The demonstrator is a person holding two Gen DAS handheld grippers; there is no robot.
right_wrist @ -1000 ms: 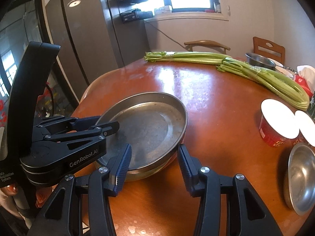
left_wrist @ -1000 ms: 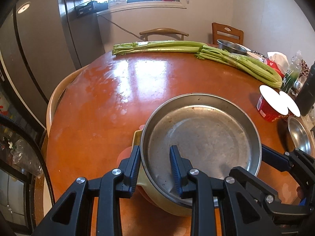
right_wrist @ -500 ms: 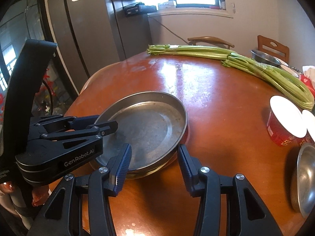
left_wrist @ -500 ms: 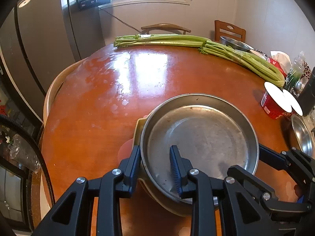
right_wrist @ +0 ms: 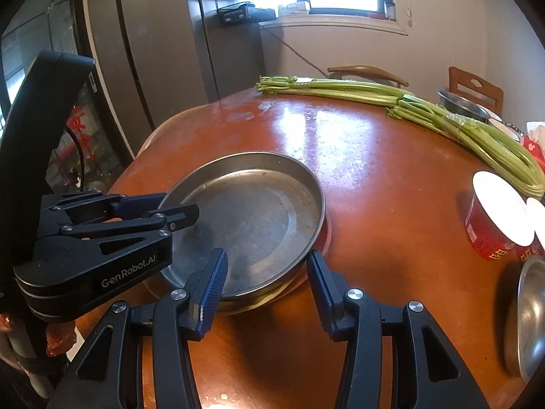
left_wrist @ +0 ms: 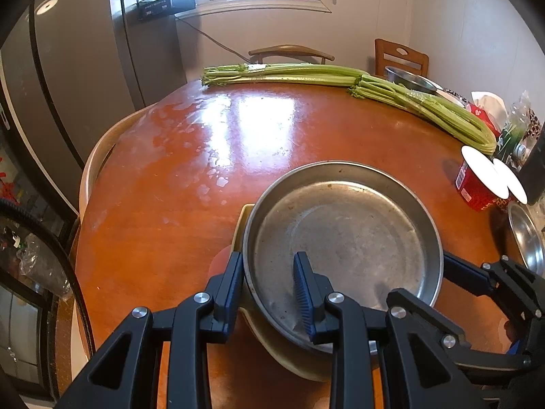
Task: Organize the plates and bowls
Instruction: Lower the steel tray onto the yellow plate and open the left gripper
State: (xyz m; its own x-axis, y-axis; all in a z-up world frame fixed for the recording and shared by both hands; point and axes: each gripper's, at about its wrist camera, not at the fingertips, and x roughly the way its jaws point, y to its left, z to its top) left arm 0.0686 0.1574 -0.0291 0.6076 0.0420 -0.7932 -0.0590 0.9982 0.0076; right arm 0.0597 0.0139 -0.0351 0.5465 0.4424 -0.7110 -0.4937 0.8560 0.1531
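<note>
A wide steel plate (left_wrist: 340,235) (right_wrist: 252,218) lies on a cream plate (left_wrist: 238,228) (right_wrist: 238,306), with a pink plate (right_wrist: 327,235) under both, near the front edge of the round wooden table (left_wrist: 272,129). My left gripper (left_wrist: 267,262) (right_wrist: 180,206) is shut on the steel plate's near-left rim, one finger inside and one outside. In front of the plate's near rim, my right gripper (right_wrist: 267,255) (left_wrist: 477,276) stands open; its pads touch nothing.
Long celery bunches (left_wrist: 340,78) (right_wrist: 442,116) lie across the far side. Two red cups with white lids (left_wrist: 477,187) (right_wrist: 494,225) and a small steel bowl (right_wrist: 531,313) sit at the right. Another steel bowl (left_wrist: 408,78) is far right. Chairs ring the table; a fridge stands left.
Both views have drawn back a little from the table. The left grip on the steel plate's rim and the right gripper's gap look the same.
</note>
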